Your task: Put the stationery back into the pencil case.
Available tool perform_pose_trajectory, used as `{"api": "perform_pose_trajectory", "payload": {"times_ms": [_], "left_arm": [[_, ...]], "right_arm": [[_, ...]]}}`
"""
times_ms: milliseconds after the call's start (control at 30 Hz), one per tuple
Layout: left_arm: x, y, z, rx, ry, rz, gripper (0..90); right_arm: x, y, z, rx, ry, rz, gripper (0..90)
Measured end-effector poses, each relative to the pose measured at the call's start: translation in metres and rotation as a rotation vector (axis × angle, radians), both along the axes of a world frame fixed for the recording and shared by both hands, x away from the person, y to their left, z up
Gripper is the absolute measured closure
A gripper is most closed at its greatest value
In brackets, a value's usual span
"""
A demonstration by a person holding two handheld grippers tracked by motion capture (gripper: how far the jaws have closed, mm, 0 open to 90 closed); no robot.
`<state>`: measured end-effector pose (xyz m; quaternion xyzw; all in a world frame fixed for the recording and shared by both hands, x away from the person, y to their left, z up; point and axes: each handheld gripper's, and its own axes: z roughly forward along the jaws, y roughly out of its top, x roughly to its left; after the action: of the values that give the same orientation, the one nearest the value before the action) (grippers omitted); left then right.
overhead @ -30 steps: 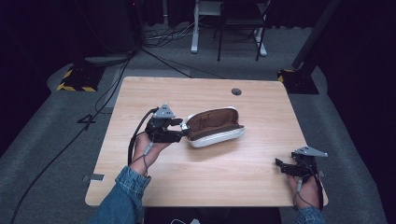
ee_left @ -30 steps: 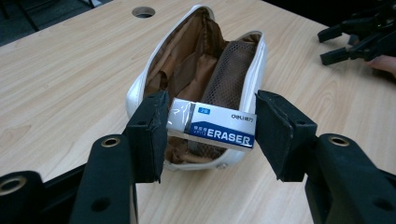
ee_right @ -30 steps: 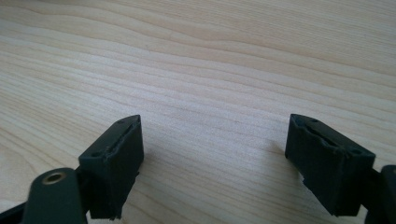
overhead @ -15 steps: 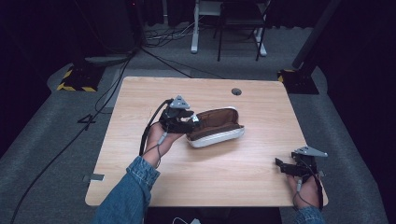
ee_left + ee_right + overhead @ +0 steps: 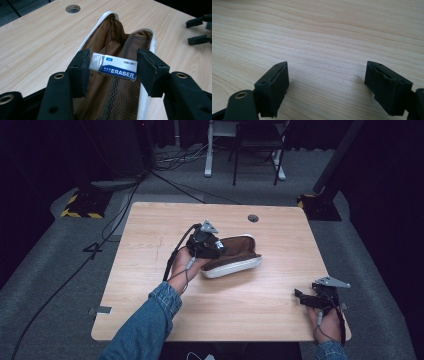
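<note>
Left gripper view: a white-and-blue eraser (image 5: 113, 67) marked "ERASER" is seen between the left tongs (image 5: 113, 68), over the open mouth of a white pencil pouch (image 5: 117, 45) w/ brown lining and mesh pocket. One end touches a jaw; whether it's clamped at the other can't be told. High view: pouch lies mid-worktop (image 5: 150, 230). Right tongs (image 5: 301, 297) are spread wide, near the worktop's right front edge, nothing held.

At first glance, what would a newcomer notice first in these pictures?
The eraser stands out first: white and blue, between the left gripper fingers, just above the open pencil case. That brown-lined case lies at the middle of the wooden table. The right gripper rests open near the table's front right corner.
</note>
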<state>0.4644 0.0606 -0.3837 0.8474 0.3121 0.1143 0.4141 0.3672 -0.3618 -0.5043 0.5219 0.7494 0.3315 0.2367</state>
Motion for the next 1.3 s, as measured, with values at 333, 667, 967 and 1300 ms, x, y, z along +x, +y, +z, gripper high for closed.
{"api": "perform_pose_trajectory", "payload": {"times_ms": [333, 667, 967, 1300], "left_arm": [[0.001, -0.021, -0.004, 0.004, -0.03, 0.014, 45.8], [0.012, -0.039, -0.02, 0.046, 0.005, 0.024, 45.8], [0.018, -0.042, -0.028, 0.068, 0.059, 0.022, 45.6], [0.021, -0.04, -0.035, 0.073, 0.083, 0.051, 44.2]], "right_arm": [[0.0, 0.001, 0.0, 0.002, 0.001, -0.005, 19.9], [0.0, 0.001, 0.0, 0.002, 0.001, -0.005, 19.9], [0.0, 0.001, 0.0, 0.002, 0.001, -0.005, 20.0], [0.0, 0.001, 0.0, 0.003, 0.002, -0.007, 20.0]]}}
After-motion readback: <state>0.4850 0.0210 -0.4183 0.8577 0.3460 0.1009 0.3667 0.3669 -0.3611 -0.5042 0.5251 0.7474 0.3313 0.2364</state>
